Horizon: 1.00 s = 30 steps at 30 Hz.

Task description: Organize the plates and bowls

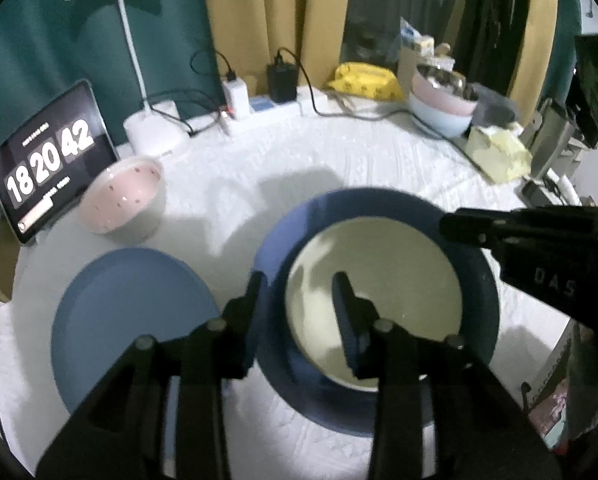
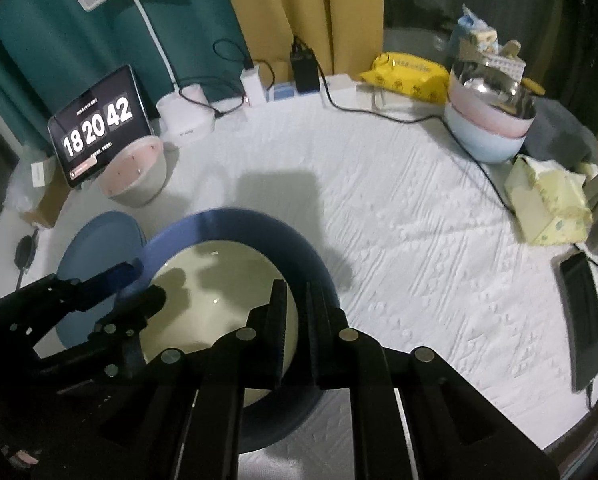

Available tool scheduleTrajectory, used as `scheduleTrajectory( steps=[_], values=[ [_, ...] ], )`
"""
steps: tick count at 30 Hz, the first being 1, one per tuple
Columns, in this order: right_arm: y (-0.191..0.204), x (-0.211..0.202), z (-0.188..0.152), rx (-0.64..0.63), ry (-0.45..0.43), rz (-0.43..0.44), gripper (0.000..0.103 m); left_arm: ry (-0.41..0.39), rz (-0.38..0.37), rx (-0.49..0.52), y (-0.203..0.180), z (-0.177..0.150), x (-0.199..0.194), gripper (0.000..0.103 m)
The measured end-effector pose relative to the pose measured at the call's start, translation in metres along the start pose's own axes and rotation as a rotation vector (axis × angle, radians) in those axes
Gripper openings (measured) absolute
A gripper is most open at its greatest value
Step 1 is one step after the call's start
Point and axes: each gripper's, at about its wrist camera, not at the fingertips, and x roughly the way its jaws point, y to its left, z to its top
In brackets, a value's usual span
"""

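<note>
A cream plate [image 1: 399, 280] [image 2: 219, 280] lies inside a larger dark blue plate [image 1: 379, 204] [image 2: 235, 220] on the white cloth. My left gripper [image 1: 299, 280] [image 2: 147, 280] is open and straddles the dark plate's left rim, one finger outside it and the other over the cream plate. My right gripper [image 2: 297, 286] [image 1: 445, 220] is shut, its tips at the right side where cream meets blue; I cannot tell whether it pinches an edge. A lighter blue plate [image 1: 131, 300] [image 2: 99, 240] lies flat to the left. A pink bowl [image 1: 127, 196] [image 2: 139, 176] sits tilted behind it.
Nested pink and pale blue bowls with a metal bowl on top [image 1: 443, 104] [image 2: 487, 120] stand at the back right. A tablet clock [image 1: 47, 160], a lamp base [image 1: 151, 132] and cables line the back edge. A tissue box [image 2: 547, 204] and phone [image 2: 583, 312] lie at the right.
</note>
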Motion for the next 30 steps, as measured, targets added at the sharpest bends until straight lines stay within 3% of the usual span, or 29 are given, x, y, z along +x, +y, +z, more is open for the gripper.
scheduleTrajectory(
  steps=[6,9,22,27,30],
  values=[
    [0.007,-0.009,0.008,-0.022,-0.019,-0.008,0.01,-0.038,0.013,-0.026,0.017,0.007,-0.015,0.039],
    [0.014,-0.012,0.012,-0.038,-0.026,-0.009,0.01,-0.05,0.017,-0.04,0.026,0.008,-0.019,0.046],
    [0.063,-0.005,0.036,-0.114,-0.024,0.002,0.012,-0.079,0.06,-0.124,0.086,0.013,-0.026,0.046],
    [0.082,0.005,0.045,-0.144,-0.016,0.019,0.021,-0.087,0.086,-0.147,0.111,0.016,-0.025,0.046],
    [0.093,0.011,0.05,-0.159,-0.012,0.022,0.022,-0.085,0.096,-0.158,0.124,0.017,-0.022,0.046]
  ],
)
